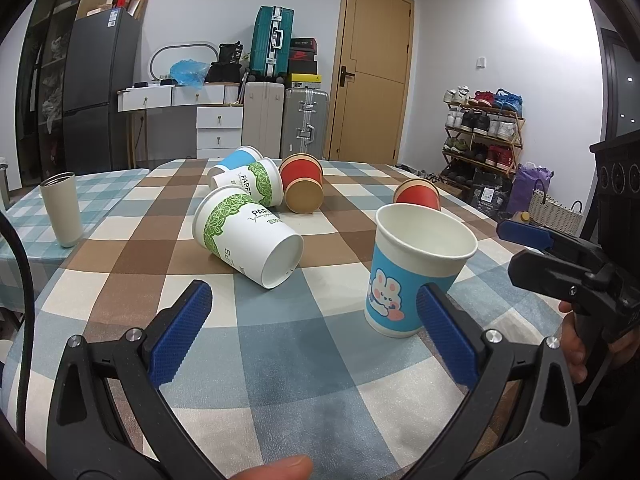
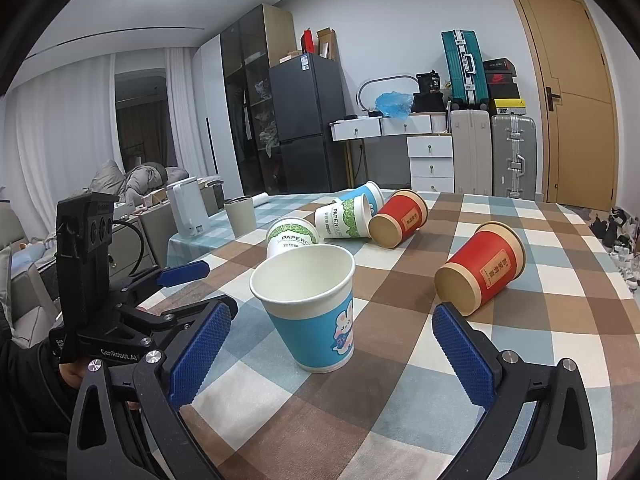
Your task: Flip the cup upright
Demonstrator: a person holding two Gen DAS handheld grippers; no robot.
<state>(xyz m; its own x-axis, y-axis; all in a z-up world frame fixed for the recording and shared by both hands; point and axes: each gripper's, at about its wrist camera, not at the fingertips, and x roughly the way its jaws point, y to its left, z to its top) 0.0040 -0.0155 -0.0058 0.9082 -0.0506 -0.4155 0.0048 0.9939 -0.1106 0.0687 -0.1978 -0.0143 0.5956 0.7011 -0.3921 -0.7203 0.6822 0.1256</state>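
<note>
A blue paper cup with a rabbit print [image 1: 404, 284] [image 2: 316, 320] stands upright on the checked tablecloth [image 1: 304, 360]. My left gripper [image 1: 314, 300] is open, with the cup just beyond its right finger. My right gripper [image 2: 332, 328] is open, its fingers wide apart on either side of the cup and not touching it. Several cups lie on their sides: a green-leaf cup [image 1: 244, 236] [image 2: 290, 236], a second green-leaf cup [image 1: 252, 184] [image 2: 346, 218], a blue cup [image 1: 236, 162], a red cup [image 1: 302, 188] [image 2: 400, 218] and another red cup [image 1: 418, 196] [image 2: 480, 266].
A cream tumbler [image 1: 60, 210] [image 2: 240, 216] stands on a lower blue-checked table at the left, next to a white kettle [image 2: 188, 210]. Beyond the table are a fridge [image 1: 98, 92], suitcases [image 1: 304, 120], a door and a shoe rack [image 1: 484, 128].
</note>
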